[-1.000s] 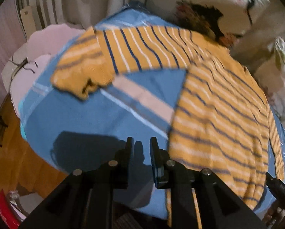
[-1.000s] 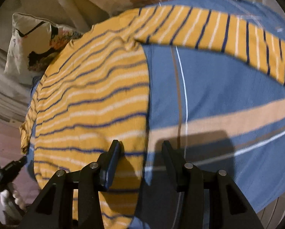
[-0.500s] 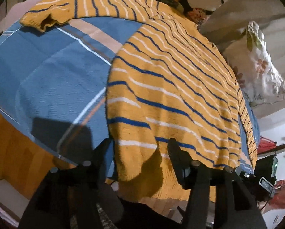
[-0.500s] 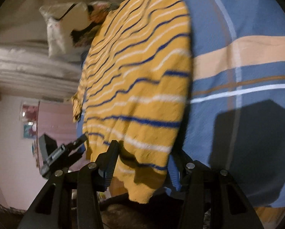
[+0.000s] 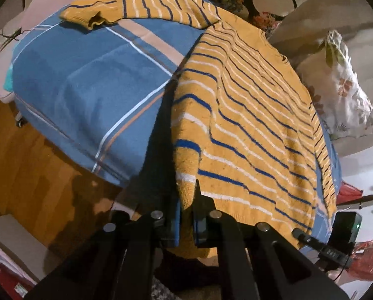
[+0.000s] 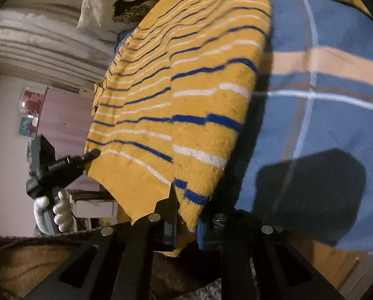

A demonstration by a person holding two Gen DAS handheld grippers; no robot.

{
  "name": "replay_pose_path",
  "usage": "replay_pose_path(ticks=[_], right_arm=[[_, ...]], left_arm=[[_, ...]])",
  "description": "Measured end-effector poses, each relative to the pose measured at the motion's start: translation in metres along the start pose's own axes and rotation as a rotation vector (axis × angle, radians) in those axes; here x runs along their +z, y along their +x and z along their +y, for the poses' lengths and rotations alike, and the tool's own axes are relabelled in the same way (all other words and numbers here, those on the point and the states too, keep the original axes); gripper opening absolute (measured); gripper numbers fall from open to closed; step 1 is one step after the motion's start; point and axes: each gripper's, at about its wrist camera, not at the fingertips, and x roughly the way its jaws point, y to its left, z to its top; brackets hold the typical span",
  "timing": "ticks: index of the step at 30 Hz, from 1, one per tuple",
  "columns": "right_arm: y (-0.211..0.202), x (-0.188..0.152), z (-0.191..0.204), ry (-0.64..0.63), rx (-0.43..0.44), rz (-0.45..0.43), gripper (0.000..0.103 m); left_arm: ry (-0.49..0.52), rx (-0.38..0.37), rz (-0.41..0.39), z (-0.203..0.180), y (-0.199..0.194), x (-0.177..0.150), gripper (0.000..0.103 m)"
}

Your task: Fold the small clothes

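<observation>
Fold barely begun: both tongs have just closed on hem of striped sweater (image 5: 249, 115).
Left tongs (image 5: 186, 221) and right tongs (image 6: 186, 221) pinch hem corners at 6 o'clock; sleeve (image 5: 136, 7) unfolded at 11 on blue blanket (image 5: 91, 87).

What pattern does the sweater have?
Yellow sweater with thin blue and white stripes, best seen in the left wrist view.

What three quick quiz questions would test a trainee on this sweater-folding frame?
1. True or false: the left gripper is shut on the hem of the yellow striped sweater.
2. What is between the right gripper's jaws? A) blue plaid blanket B) sweater hem C) nothing
3. Where does the sweater's sleeve lie?

Key: 1. True; its jaws have just been closing on the fabric. 2. B; these jaws too have just been closing. 3. Stretched out flat on the blanket, away from the body of the sweater.
</observation>
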Motion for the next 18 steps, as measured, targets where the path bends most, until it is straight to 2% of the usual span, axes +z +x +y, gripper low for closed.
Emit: replay_pose_path(ticks=[3, 6, 8, 10, 12, 13, 15, 17, 18], right_arm=[[0.001, 0.007, -0.006, 0.028, 0.012, -0.029, 0.017], [-0.012, 0.009, -0.01, 0.033, 0.002, -0.079, 0.018], [-0.032, 0.012, -0.018, 0.051, -0.006, -0.137, 0.021], [-0.061, 0.018, -0.035, 0.105, -0.059, -0.246, 0.021], [-0.093, 0.025, -0.064, 0.209, -0.127, -0.374, 0.025], [-0.114, 0.029, -0.087, 0.302, -0.162, -0.459, 0.031], [-0.135, 0.032, -0.116, 0.414, -0.205, -0.558, 0.036], [-0.153, 0.03, -0.15, 0.57, -0.272, -0.632, 0.037], [-0.16, 0.028, -0.163, 0.629, -0.27, -0.667, 0.037]], left_arm=[[-0.005, 0.027, 0.008, -0.003, 0.013, 0.004, 0.008], [-0.035, 0.029, 0.0, 0.007, 0.01, 0.006, 0.008], [-0.04, 0.03, -0.022, 0.014, 0.002, 0.008, 0.008], [-0.052, 0.046, -0.052, 0.02, -0.006, 0.01, 0.009], [-0.072, 0.086, -0.083, 0.028, -0.014, 0.014, 0.009], [-0.077, 0.099, -0.094, 0.03, -0.017, 0.017, 0.009], [-0.073, 0.107, -0.113, 0.027, -0.022, 0.023, 0.009], [-0.053, 0.098, -0.131, 0.017, -0.024, 0.03, 0.009], [-0.033, 0.088, -0.141, 0.009, -0.026, 0.034, 0.011]])
